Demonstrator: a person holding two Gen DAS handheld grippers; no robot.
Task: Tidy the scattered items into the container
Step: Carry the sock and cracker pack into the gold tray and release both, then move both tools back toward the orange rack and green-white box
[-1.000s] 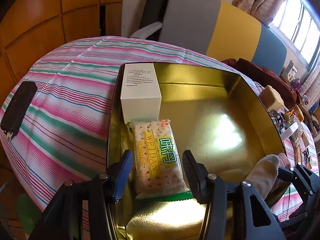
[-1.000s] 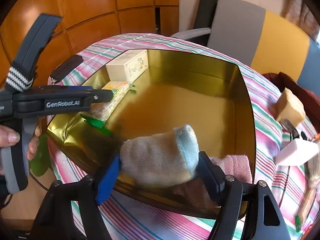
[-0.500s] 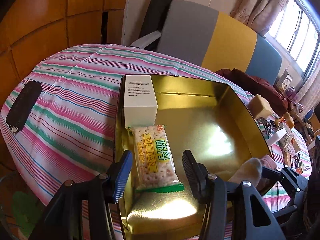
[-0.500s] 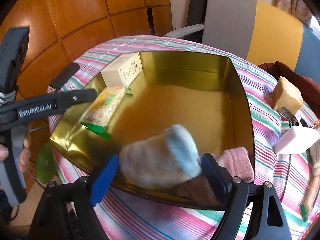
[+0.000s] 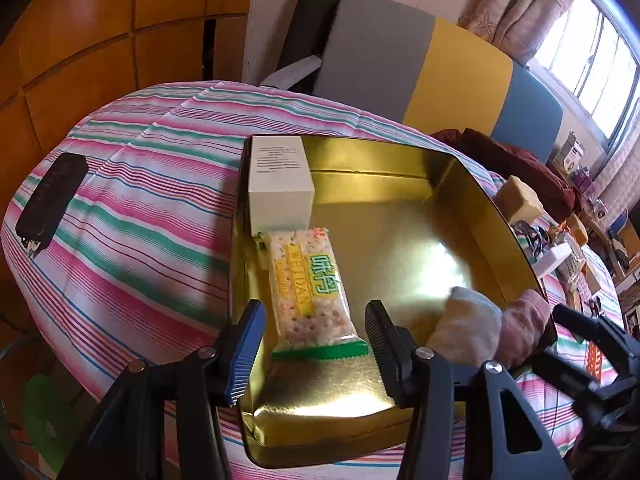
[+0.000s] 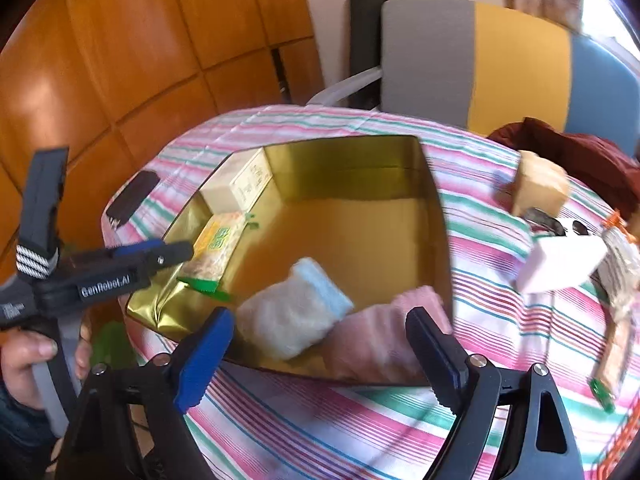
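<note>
A gold tin [image 5: 400,184] [image 6: 360,160] sits on the striped tablecloth. Inside it lie a white box [image 5: 280,184] [image 6: 240,184], a cracker packet [image 5: 312,292] [image 6: 218,244], a cream sock [image 5: 468,324] [image 6: 292,312] and a pink sock [image 5: 524,324] [image 6: 380,332] draped over the near rim. My left gripper [image 5: 314,344] hovers open above the packet's near end, holding nothing. My right gripper [image 6: 318,356] is open just outside the tin's near rim, with the socks lying free beyond its fingers.
A black remote [image 5: 50,196] [image 6: 132,196] lies on the cloth left of the tin. Right of the tin are a tan block [image 6: 540,184], a white block [image 6: 560,264], a snack packet [image 6: 616,272] and clutter. A hand [image 6: 28,356] holds the left gripper. A chair [image 5: 420,60] stands behind.
My right gripper opened, dropped the cream sock into the tin and pulled back outside the rim. My left gripper drew back from the cracker packet, which stays in place.
</note>
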